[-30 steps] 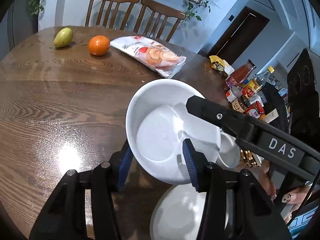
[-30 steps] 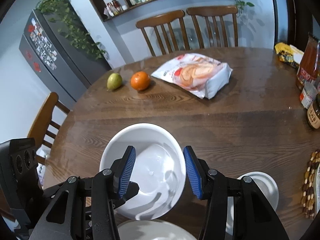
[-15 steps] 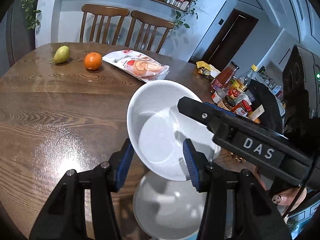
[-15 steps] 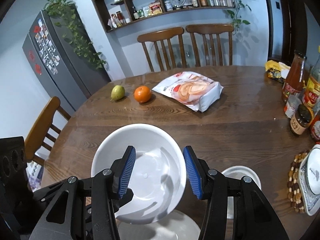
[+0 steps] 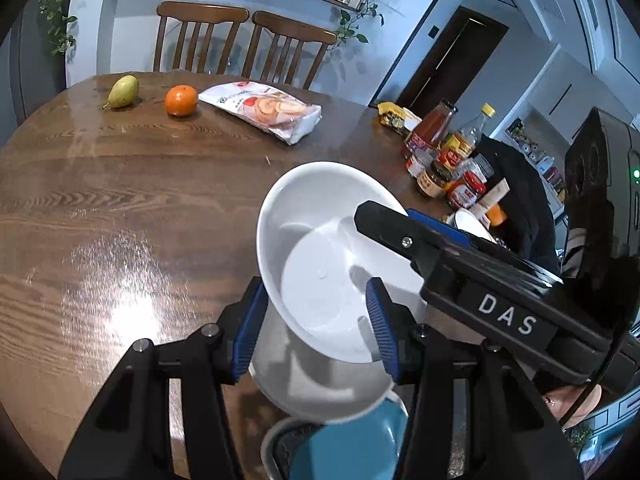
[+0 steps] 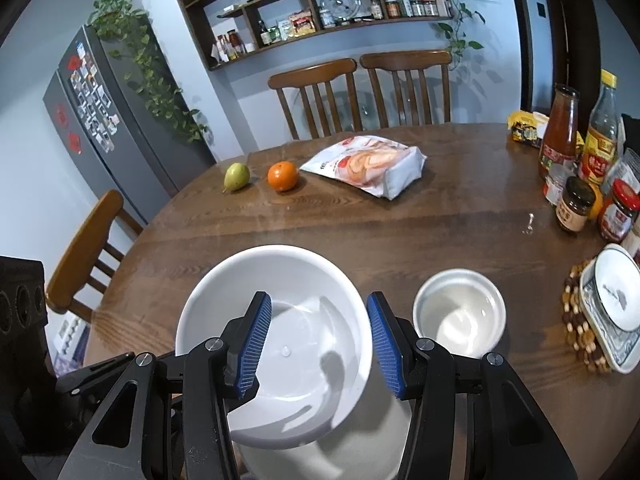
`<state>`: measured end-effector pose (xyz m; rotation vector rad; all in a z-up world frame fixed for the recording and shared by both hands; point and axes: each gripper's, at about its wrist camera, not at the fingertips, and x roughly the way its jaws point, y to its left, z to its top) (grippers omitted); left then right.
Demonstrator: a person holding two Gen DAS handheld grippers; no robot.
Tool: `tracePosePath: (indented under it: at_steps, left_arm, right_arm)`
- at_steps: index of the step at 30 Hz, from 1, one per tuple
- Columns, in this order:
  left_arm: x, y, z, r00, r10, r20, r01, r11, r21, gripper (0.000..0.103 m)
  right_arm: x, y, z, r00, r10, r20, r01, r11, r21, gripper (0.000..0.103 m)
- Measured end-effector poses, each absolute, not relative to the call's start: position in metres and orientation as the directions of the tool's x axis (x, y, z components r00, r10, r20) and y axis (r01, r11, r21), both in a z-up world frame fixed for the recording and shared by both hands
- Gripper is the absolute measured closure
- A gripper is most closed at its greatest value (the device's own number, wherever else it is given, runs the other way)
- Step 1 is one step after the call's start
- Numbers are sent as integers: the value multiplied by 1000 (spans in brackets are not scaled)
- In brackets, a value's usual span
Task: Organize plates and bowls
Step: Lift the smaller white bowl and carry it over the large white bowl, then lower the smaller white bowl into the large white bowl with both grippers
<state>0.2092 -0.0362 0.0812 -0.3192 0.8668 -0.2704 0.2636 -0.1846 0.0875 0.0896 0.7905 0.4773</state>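
A white bowl (image 5: 316,236) (image 6: 280,280) hangs tilted above the wooden table (image 5: 120,200), gripped from both sides. My left gripper (image 5: 314,328) is shut across its near left wall, one pad outside and one inside. My right gripper (image 6: 320,336) is shut on the opposite wall, and in the left wrist view its black fingers (image 5: 400,236) reach over the far right rim. Under the bowl lie a white plate (image 5: 320,392) (image 6: 320,460) and a blue dish (image 5: 348,448). A smaller pale bowl (image 6: 460,316) stands on the table to the right.
A pear (image 6: 236,176), an orange (image 6: 283,176) and a snack bag (image 6: 368,166) lie at the far side. Sauce bottles and jars (image 6: 576,152) crowd the right edge. A patterned dish (image 6: 616,300) rests on a beaded trivet. Chairs ring the table.
Both grippers have drawn back and risen a little with the white bowl held between them. The plate underneath shows more, and the blue dish has come into view.
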Motion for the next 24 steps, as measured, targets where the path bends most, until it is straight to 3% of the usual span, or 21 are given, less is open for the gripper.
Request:
tracePosePath:
  at_steps: [24]
  left_arm:
    - [193,-54,46,517,-368,-773,102,923,-371,54]
  right_arm:
    - [242,-201,41,529,397,-750,-312,913,263,50]
